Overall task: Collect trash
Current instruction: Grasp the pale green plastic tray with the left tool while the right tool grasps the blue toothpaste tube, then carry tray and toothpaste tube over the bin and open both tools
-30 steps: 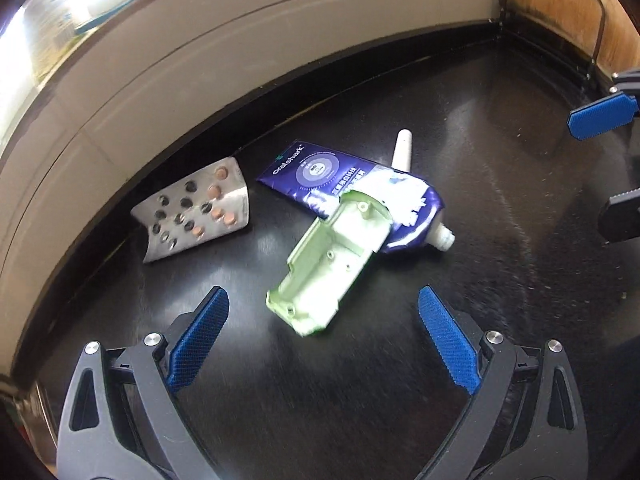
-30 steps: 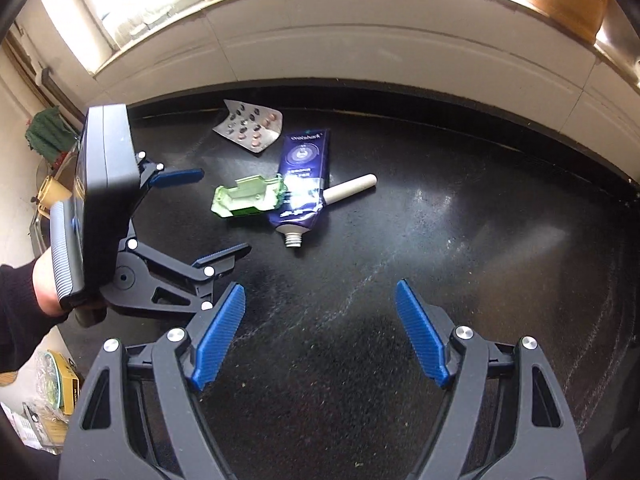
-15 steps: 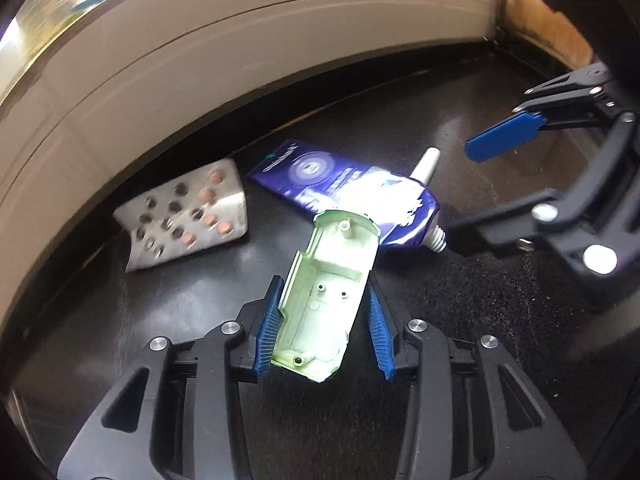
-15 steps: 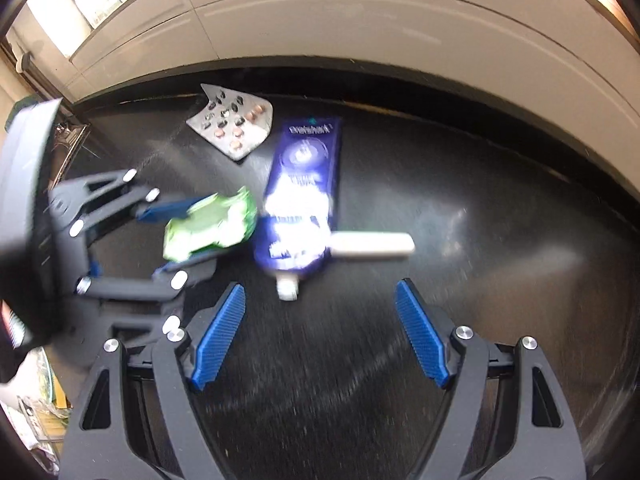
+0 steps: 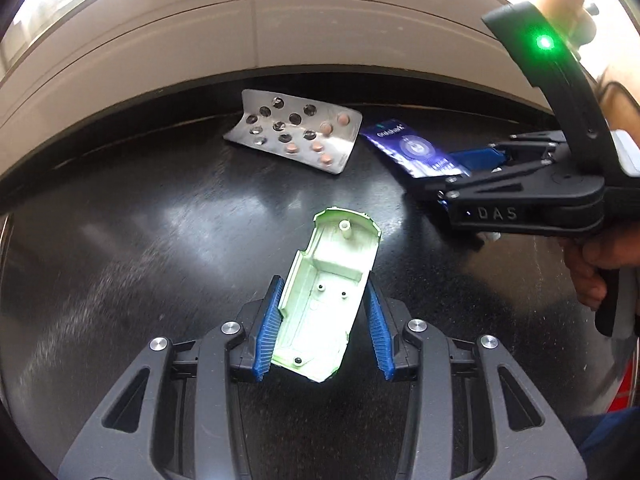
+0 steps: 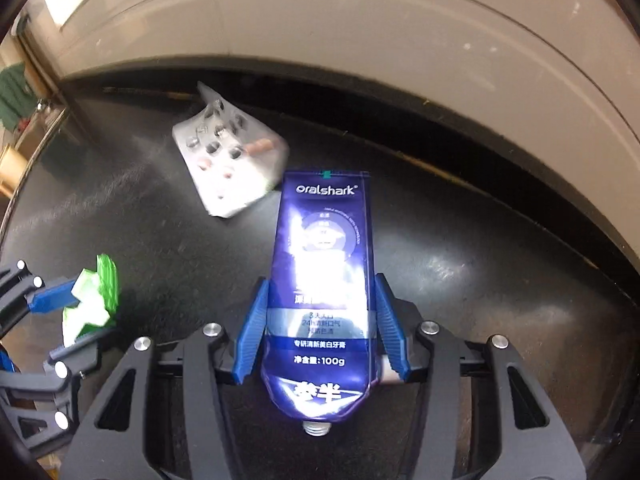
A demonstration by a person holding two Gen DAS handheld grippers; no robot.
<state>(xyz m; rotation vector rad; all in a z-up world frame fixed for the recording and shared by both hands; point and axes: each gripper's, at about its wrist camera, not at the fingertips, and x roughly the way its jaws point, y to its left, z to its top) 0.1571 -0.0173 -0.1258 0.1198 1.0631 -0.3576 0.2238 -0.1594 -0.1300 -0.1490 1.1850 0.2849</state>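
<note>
My left gripper (image 5: 322, 330) is shut on a pale green plastic shell (image 5: 326, 292), open side up, over the black countertop (image 5: 140, 248). My right gripper (image 6: 320, 332) is shut on a blue Oralshark toothpaste tube (image 6: 324, 280), nozzle toward the camera. A silver pill blister pack (image 5: 296, 134) lies near the back wall; it also shows blurred in the right wrist view (image 6: 228, 160). The right gripper with the tube's end (image 5: 412, 148) shows at right in the left wrist view. The green shell (image 6: 94, 300) in the left gripper's fingers shows at left in the right wrist view.
A pale tiled wall (image 5: 280, 32) curves along the back of the countertop. A white stick end (image 6: 388, 372) peeks out beside the right gripper's right finger. Clutter sits beyond the counter's left edge (image 6: 16, 128).
My left gripper closed on the green shell and drew it back from the tube. My right gripper moved in and closed on the toothpaste tube.
</note>
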